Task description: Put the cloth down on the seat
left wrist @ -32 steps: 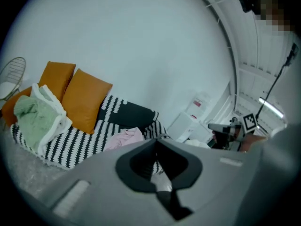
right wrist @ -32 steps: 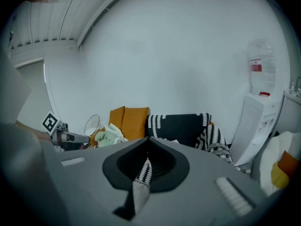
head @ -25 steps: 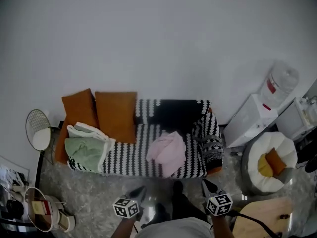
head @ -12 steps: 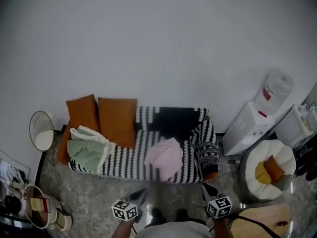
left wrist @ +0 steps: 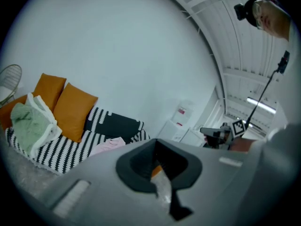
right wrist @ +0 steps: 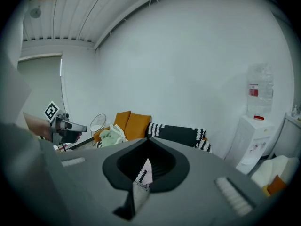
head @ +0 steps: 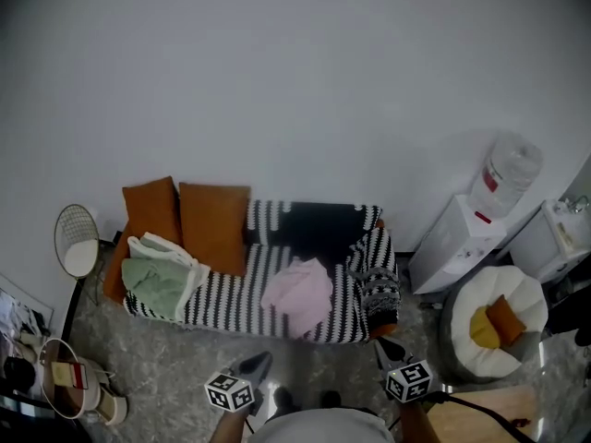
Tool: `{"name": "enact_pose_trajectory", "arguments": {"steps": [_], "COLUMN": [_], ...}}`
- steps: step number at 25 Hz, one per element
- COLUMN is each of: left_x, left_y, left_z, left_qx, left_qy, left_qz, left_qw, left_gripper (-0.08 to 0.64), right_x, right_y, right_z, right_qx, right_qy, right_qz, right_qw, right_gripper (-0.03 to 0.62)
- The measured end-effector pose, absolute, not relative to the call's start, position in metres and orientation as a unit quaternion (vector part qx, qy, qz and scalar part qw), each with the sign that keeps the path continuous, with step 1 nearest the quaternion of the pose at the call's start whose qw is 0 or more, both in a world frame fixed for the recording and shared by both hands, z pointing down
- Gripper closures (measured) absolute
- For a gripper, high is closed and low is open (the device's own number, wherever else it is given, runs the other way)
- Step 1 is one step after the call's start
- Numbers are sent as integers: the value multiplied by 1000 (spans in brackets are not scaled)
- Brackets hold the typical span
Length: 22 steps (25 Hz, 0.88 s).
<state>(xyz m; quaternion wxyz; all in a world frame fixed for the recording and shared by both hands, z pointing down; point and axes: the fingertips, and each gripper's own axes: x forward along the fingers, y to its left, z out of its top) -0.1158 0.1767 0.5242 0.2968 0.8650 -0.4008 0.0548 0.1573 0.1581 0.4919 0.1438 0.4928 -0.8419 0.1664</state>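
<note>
Left tongs (head: 259, 361) and right tongs (head: 384, 348) each bear a white cube with black square markers; the person's top (head: 319, 428) is pale grey.

1. No word or number can be read in any view.
2. The water bottle (head: 511, 169) has a red label (head: 487, 179); its print is too small to read.
3. The left cube (head: 230, 392) and the right cube (head: 409, 380) carry black-and-white square markers, without letters.
4. A small item (head: 63, 374) at the lower left has a red-and-white label, also unreadable.
</note>
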Motion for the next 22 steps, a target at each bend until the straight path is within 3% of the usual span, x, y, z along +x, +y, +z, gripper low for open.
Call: {"name": "enact_pose_trajectory", "arguments": {"steps": [22], "left_x": [-111], "left_y": [163], "left_z": [507], "left_qx": [869], "left_qy": [-408], "left_qz": [58], "left_qw": [273], "left_gripper": [558], "right_x": [170], "right_y": [161], "right_z": [482], "right_qx": [496], "right_qy": [-845], "right_qz": [162], "right_qw": [118], "right_gripper": [588]}}
